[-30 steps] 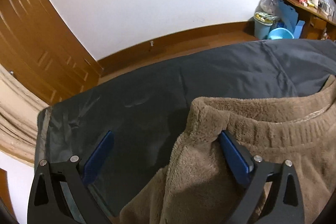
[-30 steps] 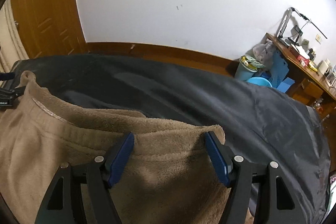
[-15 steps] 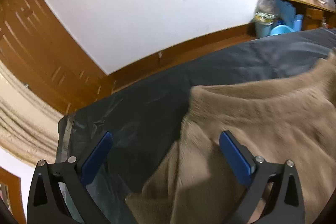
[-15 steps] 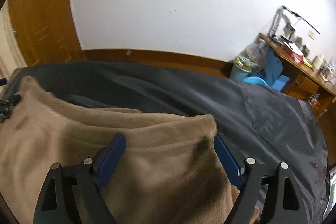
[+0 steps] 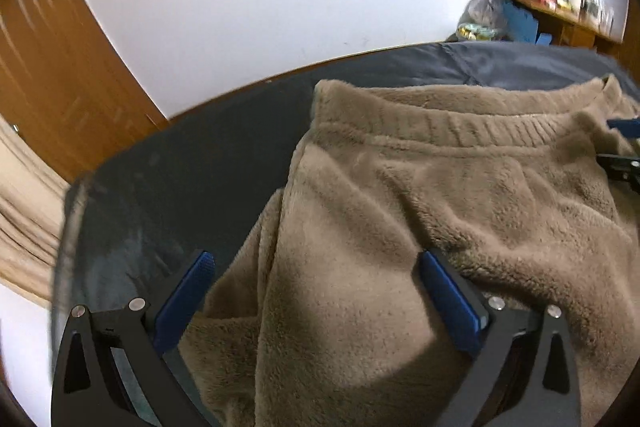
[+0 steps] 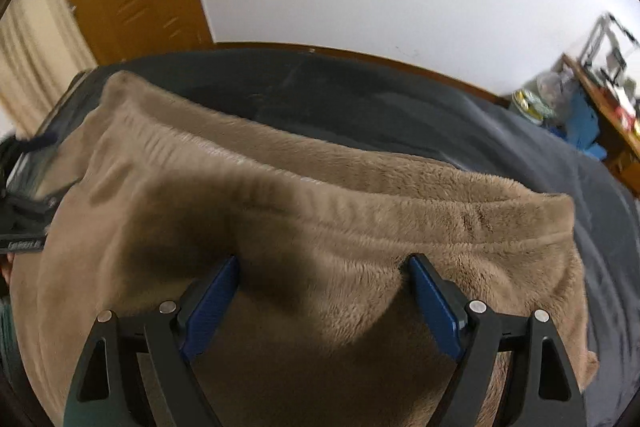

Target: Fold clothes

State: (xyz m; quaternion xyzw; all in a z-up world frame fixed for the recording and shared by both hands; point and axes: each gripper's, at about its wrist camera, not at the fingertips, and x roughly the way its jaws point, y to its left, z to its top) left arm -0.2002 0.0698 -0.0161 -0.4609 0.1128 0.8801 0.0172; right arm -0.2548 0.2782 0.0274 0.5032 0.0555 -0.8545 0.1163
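Right wrist | right hand-held gripper (image 6: 322, 301) gaping — over brown fleece garment (image 6: 320, 211) | left hand-held gripper (image 5: 314, 293) likewise spread wide

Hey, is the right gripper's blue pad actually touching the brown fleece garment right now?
Cannot tell. In the right wrist view the right gripper stands wide over the brown fleece garment; the pads overlap the fleece, but no view shows contact or a gap plainly.

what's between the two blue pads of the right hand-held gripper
Brown fleece garment: in the right wrist view, the right hand-held gripper stands open, with fleece just below the ribbed waistband filling the gap.
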